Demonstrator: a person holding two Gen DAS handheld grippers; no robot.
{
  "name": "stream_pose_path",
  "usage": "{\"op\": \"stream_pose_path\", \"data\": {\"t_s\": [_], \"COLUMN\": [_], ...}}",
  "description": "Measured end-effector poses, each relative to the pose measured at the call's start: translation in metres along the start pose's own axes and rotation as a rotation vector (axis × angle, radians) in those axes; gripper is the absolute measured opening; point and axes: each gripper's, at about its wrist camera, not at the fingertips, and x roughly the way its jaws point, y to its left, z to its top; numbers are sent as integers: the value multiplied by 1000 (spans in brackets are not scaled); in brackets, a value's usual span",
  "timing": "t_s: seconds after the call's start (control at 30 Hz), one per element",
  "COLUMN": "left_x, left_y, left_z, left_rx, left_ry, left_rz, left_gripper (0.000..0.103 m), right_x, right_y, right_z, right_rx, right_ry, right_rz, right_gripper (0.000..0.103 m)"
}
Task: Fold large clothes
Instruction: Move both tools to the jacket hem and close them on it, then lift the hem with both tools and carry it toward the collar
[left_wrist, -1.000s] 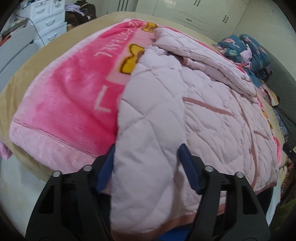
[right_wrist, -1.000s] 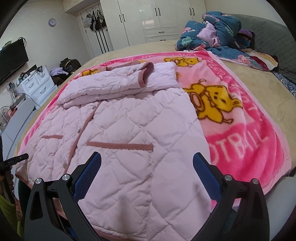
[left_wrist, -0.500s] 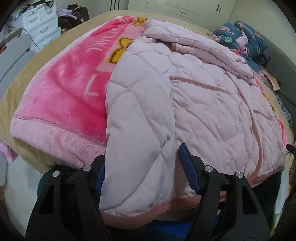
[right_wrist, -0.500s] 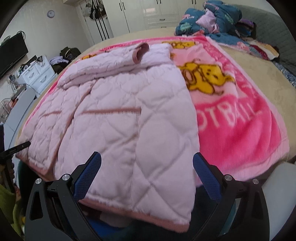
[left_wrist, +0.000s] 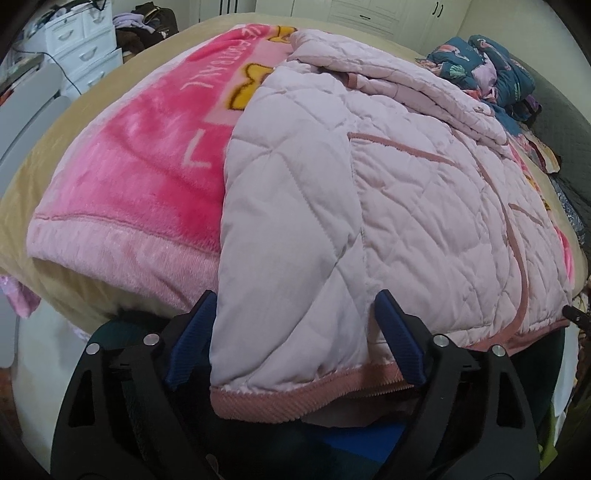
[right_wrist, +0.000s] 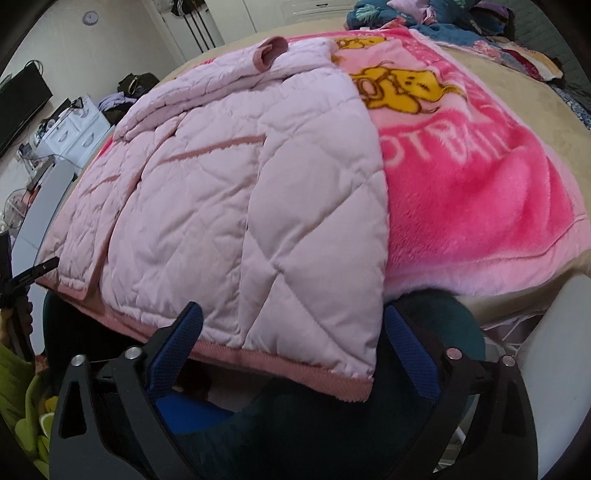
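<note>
A pale pink quilted jacket (left_wrist: 369, 184) lies spread on a bright pink cartoon blanket (left_wrist: 147, 166), with its sleeves folded across the top. Its ribbed pink hem (left_wrist: 295, 402) hangs over the near bed edge. My left gripper (left_wrist: 295, 339) straddles the hem's left corner; its jaws are opening and the pads stand just off the fabric. In the right wrist view the jacket (right_wrist: 240, 184) fills the middle, beside the blanket (right_wrist: 461, 184). My right gripper (right_wrist: 291, 339) straddles the right hem corner, its jaws closing but not pressing on it.
A beige bed cover (left_wrist: 44, 147) lies under the blanket. A heap of dark patterned clothes (left_wrist: 491, 62) sits at the far corner of the bed. White drawers (right_wrist: 74, 129) and a dark screen (right_wrist: 22, 103) stand along the left wall. Wardrobes line the back.
Both grippers dropped back toward the bed's near edge, so the jacket's hem now shows between their fingers. The left jaws have widened off the fabric. The right jaws have narrowed a little.
</note>
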Motion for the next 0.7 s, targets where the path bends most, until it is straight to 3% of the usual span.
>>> {"op": "stream_pose_path", "data": {"t_s": [0.17, 0.4, 0.57, 0.6, 0.7], "left_x": [1, 3, -5, -8, -16], "left_y": [5, 9, 1, -2, -8], "left_z": [0, 0, 2, 3, 7], "left_rx": [-33, -59, -23, -13, -11], "left_ry": [1, -14, -47, -53, -74], "left_rz": [-21, -32, -11, -21, -56], "left_gripper": [79, 78, 45, 29, 17], "right_x": [6, 11, -7, -13, -36], "right_y": [-5, -14, -3, -1, 5], "right_z": [-5, -11, -5, -4, 3], "right_rx": [-16, -1, -44, -51, -86], "right_ry": [38, 63, -6, -28, -118], "right_rz": [-22, 9, 62, 72, 103], "right_gripper": [57, 54, 25, 23, 19]}}
